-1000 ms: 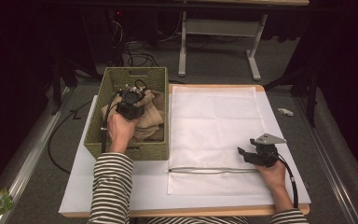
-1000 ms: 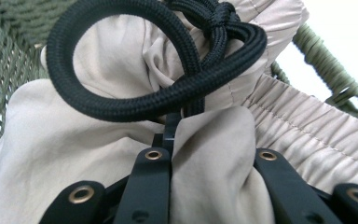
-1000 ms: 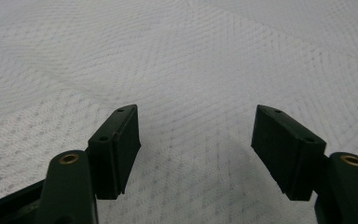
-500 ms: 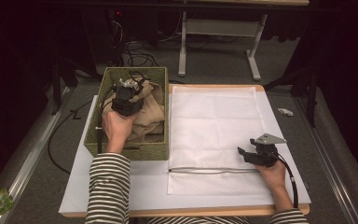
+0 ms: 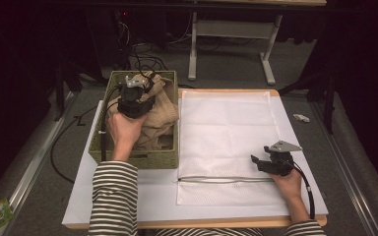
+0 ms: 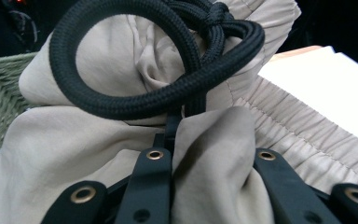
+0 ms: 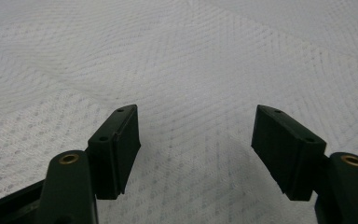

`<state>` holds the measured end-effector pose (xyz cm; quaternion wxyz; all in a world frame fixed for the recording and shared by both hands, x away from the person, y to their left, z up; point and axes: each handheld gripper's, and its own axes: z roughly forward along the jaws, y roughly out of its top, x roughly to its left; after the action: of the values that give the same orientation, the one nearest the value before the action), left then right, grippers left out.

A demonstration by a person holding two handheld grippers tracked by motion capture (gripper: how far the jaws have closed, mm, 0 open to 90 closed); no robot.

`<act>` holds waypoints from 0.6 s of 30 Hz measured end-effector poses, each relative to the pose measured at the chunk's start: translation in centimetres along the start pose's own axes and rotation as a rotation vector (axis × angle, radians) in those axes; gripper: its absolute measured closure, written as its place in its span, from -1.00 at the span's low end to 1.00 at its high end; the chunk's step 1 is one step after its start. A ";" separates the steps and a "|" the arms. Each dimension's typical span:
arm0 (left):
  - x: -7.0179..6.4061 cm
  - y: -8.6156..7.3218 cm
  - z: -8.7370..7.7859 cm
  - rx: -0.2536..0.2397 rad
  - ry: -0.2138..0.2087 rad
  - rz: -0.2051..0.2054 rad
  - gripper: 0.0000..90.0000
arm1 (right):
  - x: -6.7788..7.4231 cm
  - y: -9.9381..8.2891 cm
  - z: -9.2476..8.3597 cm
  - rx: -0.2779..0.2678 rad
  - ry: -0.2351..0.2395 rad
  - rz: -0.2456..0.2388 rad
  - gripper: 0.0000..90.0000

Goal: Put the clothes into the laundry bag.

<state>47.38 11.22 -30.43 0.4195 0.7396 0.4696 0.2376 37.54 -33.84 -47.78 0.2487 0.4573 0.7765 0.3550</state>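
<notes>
- Left gripper [image 5: 137,92] pinched a fold of the beige garment [image 6: 74,140], over the green basket [image 5: 133,158] at table's left
- Right gripper [image 7: 196,144] jaws spread, empty, resting on the white mesh bag [image 5: 226,132] at near right

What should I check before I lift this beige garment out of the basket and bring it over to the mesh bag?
1. Left gripper has a fold of the beige garment between its jaws: ok.
2. Black drawstring hangs loose, looped and knotted above the jaws; whether it will snag: cannot tell.
3. Garment clear of the woven basket: not ok, most of it lies inside.
4. White mesh bag lies flat on the table beside the basket: ok.
5. Bag's zipper open: cannot tell.
6. Right gripper jaws open over the mesh, holding nothing: ok.
</notes>
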 end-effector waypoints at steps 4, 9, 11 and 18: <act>-0.5 0.6 -0.6 -0.026 -0.023 0.004 0.72 | 0.0 0.0 0.0 0.001 -0.001 0.002 -0.28; -1.5 1.4 -1.4 -0.055 -0.058 0.020 0.72 | 0.0 0.0 0.0 -0.002 0.000 -0.001 -0.28; -1.9 1.6 -1.6 -0.071 -0.073 0.020 0.72 | 0.0 0.0 0.0 0.001 -0.001 0.002 -0.28; -2.9 2.2 -2.1 -0.109 -0.124 0.014 0.72 | 0.0 0.0 0.0 -0.001 0.000 0.002 -0.28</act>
<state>45.63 8.98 -27.34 0.4857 0.7323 0.4239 0.2195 37.54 -33.86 -47.79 0.2485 0.4581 0.7759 0.3555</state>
